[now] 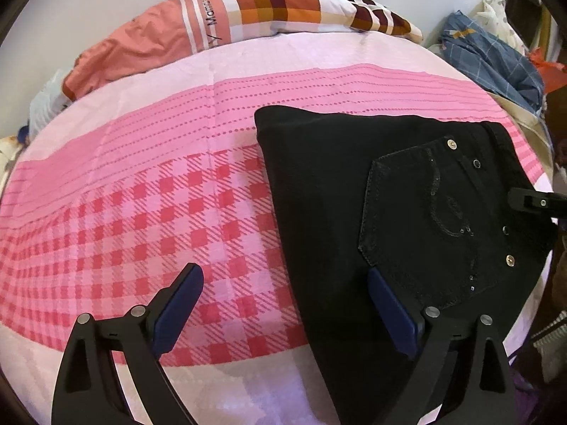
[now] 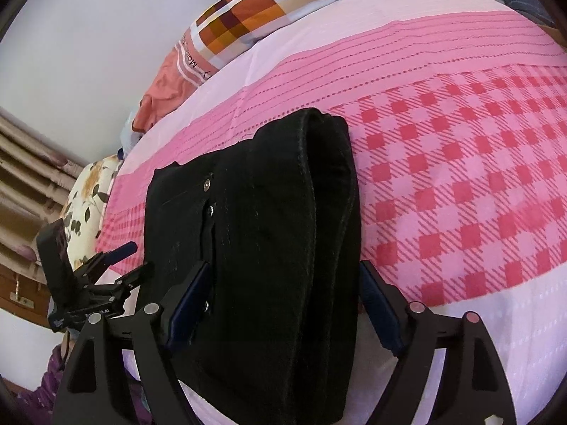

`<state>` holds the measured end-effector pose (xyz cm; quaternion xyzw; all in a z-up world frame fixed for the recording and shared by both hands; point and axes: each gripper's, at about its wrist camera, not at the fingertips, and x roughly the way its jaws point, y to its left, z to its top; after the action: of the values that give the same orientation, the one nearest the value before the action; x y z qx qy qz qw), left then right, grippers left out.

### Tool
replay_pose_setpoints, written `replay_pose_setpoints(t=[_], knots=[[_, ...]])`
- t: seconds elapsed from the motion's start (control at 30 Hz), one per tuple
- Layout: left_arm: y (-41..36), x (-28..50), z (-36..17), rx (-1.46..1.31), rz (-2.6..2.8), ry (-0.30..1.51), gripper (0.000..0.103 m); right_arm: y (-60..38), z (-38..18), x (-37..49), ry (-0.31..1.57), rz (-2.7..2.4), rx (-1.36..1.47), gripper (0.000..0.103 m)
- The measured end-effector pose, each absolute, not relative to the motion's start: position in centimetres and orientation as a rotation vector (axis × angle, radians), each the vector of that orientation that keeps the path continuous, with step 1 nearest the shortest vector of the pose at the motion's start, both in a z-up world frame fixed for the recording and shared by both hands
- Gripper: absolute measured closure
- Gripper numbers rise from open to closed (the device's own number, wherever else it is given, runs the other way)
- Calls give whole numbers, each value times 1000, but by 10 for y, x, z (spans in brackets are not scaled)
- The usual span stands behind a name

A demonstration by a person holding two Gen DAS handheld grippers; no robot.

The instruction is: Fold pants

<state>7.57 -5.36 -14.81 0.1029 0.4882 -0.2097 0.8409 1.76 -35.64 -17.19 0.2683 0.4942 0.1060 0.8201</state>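
Observation:
The black pants [image 1: 354,212] lie folded into a compact stack on the pink checked bed sheet [image 1: 141,212], back pocket with sequins facing up. My left gripper [image 1: 283,301] is open and empty above the sheet, its right finger over the pants' near edge. The other gripper's tip [image 1: 535,203] shows at the right edge. In the right wrist view the folded pants [image 2: 276,230] show stacked layers. My right gripper [image 2: 283,297] is open, its jaws either side of the stack's near end, holding nothing. The left gripper [image 2: 117,265] shows at the left.
A checked orange and pink pillow [image 1: 248,10] lies at the bed's far side. A blue checked cloth pile [image 1: 496,63] sits at the far right. A floral pillow [image 2: 88,194] and curtains [image 2: 24,163] are beyond the bed's left edge.

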Motion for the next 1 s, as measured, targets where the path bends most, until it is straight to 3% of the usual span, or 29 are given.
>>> replay_pose_setpoints(t=[0.1,0.33,0.53,0.57,0.6,0.63,0.77,0.87,1.0], knots=[[-49,80,-151,177,-485,1050,9,-359,-173,25,1054,263,571,20],[-50,90,-158,130,-635,1105,10,-338,-171,32,1075,348,404,0],[-57,102,-157,95,-682,1130,15,-340,-171,41,1119,341,434,1],[-60,104,-157,96,-705,1128,17,-340,-172,39,1113,338,429,3],[-64,104,-156,98,-734,1128,27,-340,-171,37,1101,326,416,21],[-69,106,-155,101,-746,1127,29,-342,-171,34,1098,321,419,58],[-72,110,-153,45,-797,1139,33,-356,-178,33,1093,374,549,66],[-57,117,-151,-47,-804,1156,57,-368,-180,32,1067,419,686,70],[-53,115,-148,-73,-811,1153,67,-368,-177,28,1057,425,742,71]])
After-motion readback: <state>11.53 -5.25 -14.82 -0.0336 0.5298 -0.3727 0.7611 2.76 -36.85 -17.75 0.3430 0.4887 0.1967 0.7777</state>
